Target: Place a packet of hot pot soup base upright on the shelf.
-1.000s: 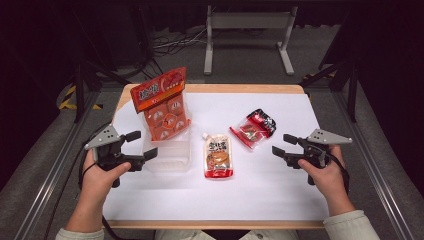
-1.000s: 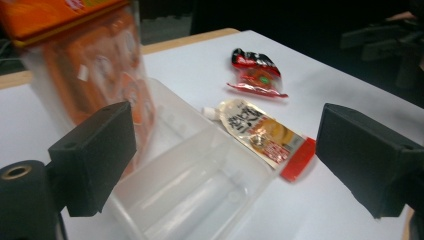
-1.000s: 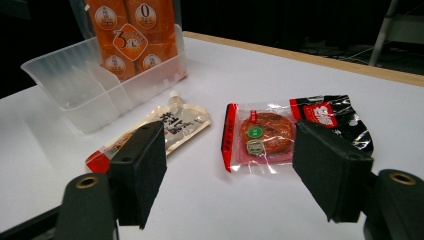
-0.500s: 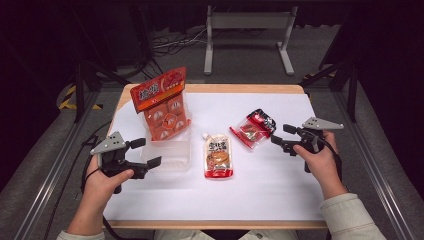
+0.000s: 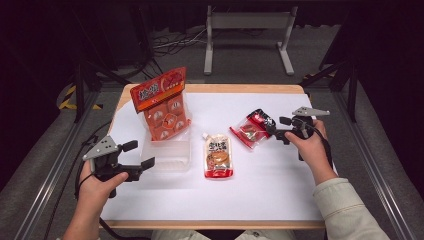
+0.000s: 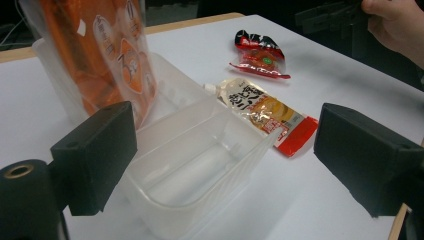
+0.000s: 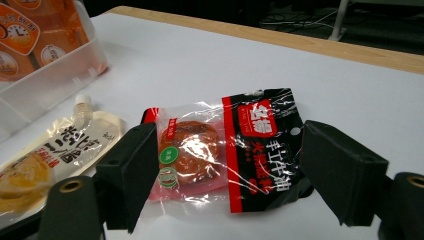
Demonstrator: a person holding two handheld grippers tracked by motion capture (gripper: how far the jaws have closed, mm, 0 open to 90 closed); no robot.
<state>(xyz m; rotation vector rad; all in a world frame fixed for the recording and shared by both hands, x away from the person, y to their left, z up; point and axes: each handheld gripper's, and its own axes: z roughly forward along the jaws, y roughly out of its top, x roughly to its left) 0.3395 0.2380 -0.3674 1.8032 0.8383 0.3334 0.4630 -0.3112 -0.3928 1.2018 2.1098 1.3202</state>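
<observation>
My right gripper has just been opening its jaws and now stands wide and empty, with the red-and-black snack packet lying flat on the white table just left of its tips, right of centre in the high view. In the right gripper view the snack packet lies framed between the jaws, its long axis running across the gap, untouched. My left gripper, lower left, is also wide and empty beside the clear tray, so it is the farther one.
</observation>
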